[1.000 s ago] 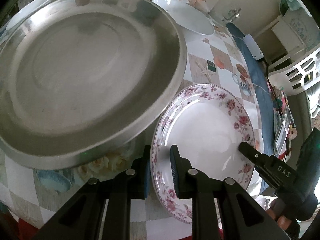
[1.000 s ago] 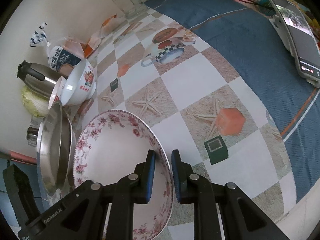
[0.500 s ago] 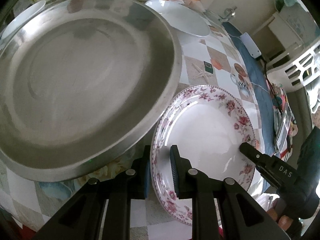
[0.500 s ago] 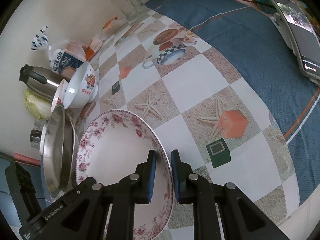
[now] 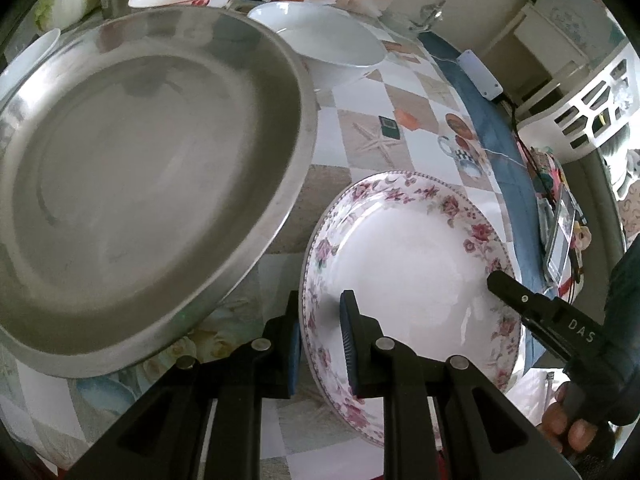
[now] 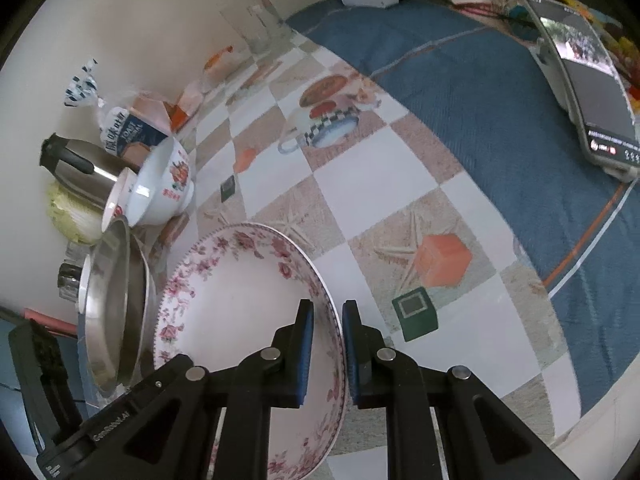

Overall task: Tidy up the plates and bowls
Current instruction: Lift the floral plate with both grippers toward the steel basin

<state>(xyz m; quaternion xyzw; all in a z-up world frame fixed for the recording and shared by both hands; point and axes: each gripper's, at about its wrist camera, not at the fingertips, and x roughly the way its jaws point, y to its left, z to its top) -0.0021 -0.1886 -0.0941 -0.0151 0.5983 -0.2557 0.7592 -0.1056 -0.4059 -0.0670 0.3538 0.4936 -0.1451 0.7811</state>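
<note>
Steel pan biggest thing, fills upper left & centre-left of left wrist view, lying flat on counter; in right wrist view seen edge-on at lower left. Just right of it, rims near but prob. apart: floral plate, lower centre-right of left view, lower centre of right view. White bowl upper centre, behind pan; red-print bowl at left, by kettle.

Plate pinched from both sides. Left gripper closed onto near-left rim, bottom centre of frame, pads either side of the lip. Right gripper same on opposite rim; also visible in left view, lower right. Narrow gap on both, only plate edge between fingers.

Key relation: pan lies directly left of plate, toward upper left in left view. Likely stacking plate w/ pan, so travel goes left-gripper side first; that rim needs to clear pan's raised lip. Plate round, no long axis.
</note>
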